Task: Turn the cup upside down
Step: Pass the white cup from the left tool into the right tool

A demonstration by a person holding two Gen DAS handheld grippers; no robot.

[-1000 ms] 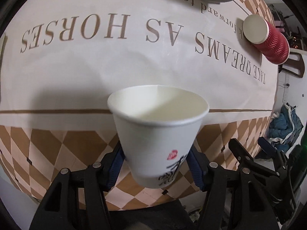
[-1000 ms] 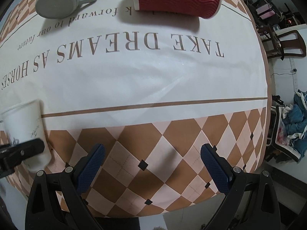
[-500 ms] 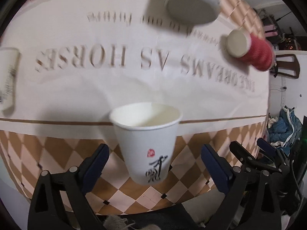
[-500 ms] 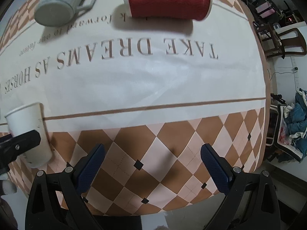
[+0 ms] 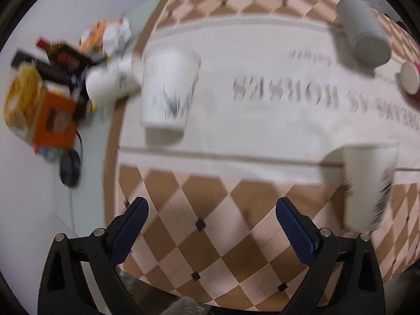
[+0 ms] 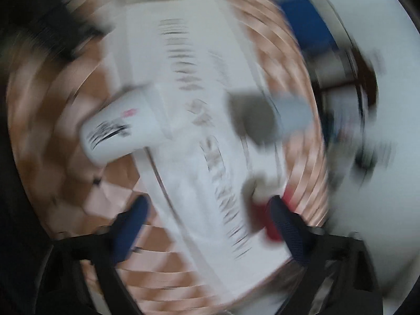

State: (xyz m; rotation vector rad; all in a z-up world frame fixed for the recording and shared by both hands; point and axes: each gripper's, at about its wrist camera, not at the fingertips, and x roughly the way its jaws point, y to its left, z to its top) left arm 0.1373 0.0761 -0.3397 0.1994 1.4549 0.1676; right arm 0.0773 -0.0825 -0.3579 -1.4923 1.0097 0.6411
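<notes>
standing free of both parted grippers, white cup [image 5: 367, 183].

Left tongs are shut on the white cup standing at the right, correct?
Not quite. The left wrist view shows the left tongs open and empty; the white cup stands at the right on the tablecloth, clear of them.

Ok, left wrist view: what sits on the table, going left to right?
Lying white cup → standing white cup → grey mug, with the near white cup below it → red cup.
</notes>
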